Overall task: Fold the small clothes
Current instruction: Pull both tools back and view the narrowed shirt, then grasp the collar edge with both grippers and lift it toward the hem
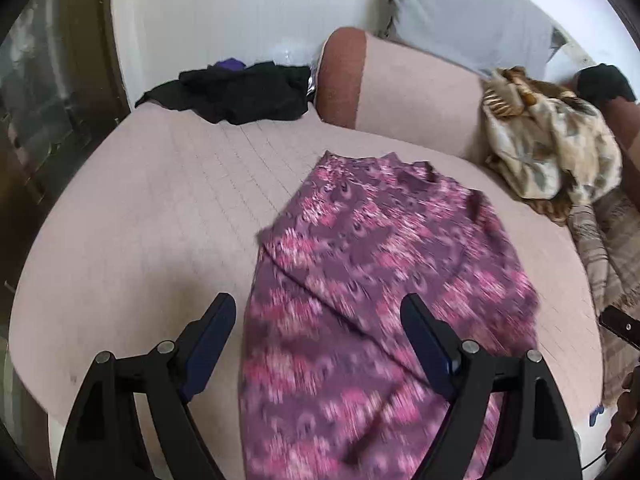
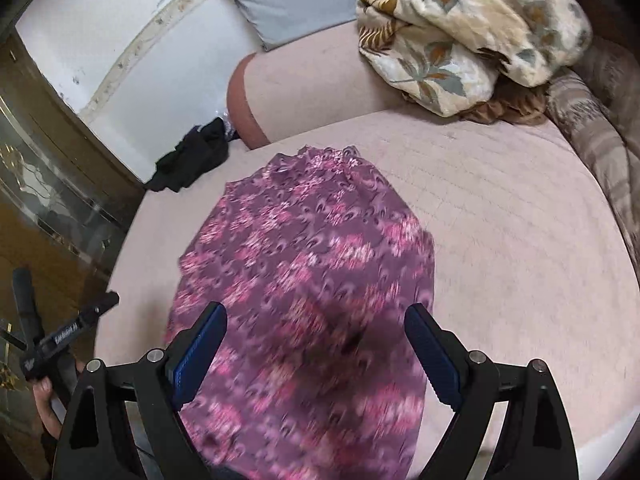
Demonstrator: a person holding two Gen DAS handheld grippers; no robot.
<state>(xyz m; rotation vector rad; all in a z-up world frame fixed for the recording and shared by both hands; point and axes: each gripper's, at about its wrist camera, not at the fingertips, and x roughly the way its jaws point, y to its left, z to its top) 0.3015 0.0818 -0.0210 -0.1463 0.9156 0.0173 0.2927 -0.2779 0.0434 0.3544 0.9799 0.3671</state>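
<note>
Left wrist view looks down over a pale pink mattress (image 1: 132, 208), where a purple and pink patterned garment (image 1: 372, 280) lies spread, running from about the centre down to 6 o'clock and out past the lower edge. The left tongs (image 1: 322, 316) stand wide apart with nothing between the pads, the right finger over the cloth and the left finger over bare mattress at 7 o'clock. In the right wrist view the right tongs (image 2: 316, 326) are likewise wide apart and empty, hanging above the near part of the same garment, which stretches from 12 o'clock of centre toward 6 o'clock. Whether either pair touches the fabric I cannot tell; the near cloth is blurred. A diagonal crease or overlapped layer crosses the garment in the left view, but no neat fold is plain, so I judge the task to be at an early stage: the piece is laid out roughly flat, and gripping an edge, folding and smoothing all remain. A dark heap of clothes (image 1: 236, 92) waits at 11 o'clock, probably still to be done. A floral blanket (image 2: 472, 36) sits bunched at 1 o'clock, beside a pink bolster (image 2: 316, 88).
</note>
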